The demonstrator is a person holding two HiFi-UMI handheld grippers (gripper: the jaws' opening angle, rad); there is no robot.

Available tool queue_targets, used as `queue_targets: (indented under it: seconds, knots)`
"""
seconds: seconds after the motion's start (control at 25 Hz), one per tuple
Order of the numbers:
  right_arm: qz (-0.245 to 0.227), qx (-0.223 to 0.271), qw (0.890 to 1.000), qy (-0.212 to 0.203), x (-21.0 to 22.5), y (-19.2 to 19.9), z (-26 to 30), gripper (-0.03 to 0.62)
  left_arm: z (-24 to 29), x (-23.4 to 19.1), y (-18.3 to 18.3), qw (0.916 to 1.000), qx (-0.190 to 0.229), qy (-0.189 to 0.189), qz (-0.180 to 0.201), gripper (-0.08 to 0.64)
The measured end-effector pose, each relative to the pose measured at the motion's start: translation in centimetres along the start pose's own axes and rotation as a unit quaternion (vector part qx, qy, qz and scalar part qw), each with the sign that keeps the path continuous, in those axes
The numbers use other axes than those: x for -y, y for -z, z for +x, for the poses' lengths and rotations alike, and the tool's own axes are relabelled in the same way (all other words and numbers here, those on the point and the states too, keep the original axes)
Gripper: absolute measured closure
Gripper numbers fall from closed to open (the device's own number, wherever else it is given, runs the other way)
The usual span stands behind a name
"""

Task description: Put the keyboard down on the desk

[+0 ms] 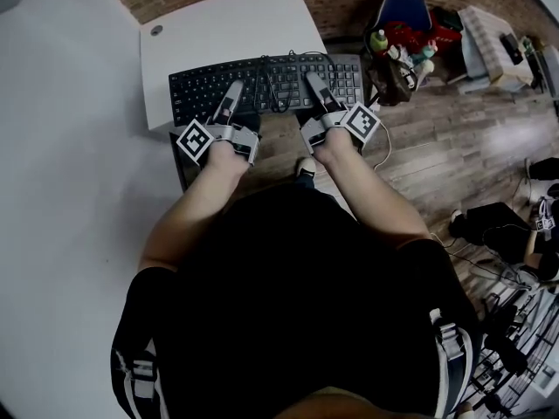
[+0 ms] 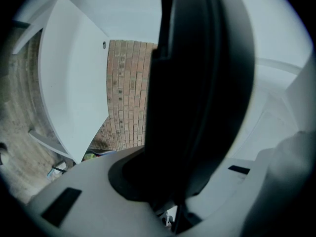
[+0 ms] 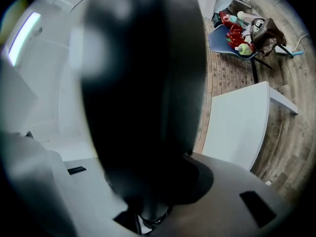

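The left gripper [image 1: 234,87] is pinched narrow on the keyboard [image 1: 196,90], biting its near edge toward the desk's left side. In the left gripper view the dark mass of jaws and keyboard fills the middle with no gap showing. The right gripper [image 1: 312,81] has its jaws about the same near edge, further toward the desk's right side. Its own view gives only a dark blur, so I cannot tell whether the pads are pressing or just straddling the edge. Both grippers point level, reaching in from the desk's near side.

The keyboard lies keys-up over the near part of the desk [image 1: 227,24]. Its long side runs along the desk's near edge and its right end hangs past the desk's right edge. A loop of black cable [image 1: 278,90] sits on the keys between the two grippers. Whether the keyboard's underside already touches the desk is not clear from above.

This looks like the placing step. The next move calls for shifting the keyboard toward the desk's left and far side until its whole base is over the top, settling it flat, then opening both grippers and drawing them back off the near edge without dragging it.
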State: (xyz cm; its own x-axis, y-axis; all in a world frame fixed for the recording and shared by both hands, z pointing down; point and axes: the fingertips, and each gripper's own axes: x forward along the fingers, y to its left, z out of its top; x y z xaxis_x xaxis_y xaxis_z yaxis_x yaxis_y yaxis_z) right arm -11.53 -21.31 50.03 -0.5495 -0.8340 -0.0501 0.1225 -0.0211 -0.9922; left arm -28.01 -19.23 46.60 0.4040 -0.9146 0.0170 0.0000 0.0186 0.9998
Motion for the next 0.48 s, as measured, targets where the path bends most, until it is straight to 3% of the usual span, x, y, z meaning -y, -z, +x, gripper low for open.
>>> queue_targets:
  seconds: [0.48]
  knots:
    - [-0.003,-0.019,1.000,-0.003,1.5,-0.1,0.6,0.454,-0.2,-1.6,-0.2,0.9999,0.016,0.003,-0.006,0.476]
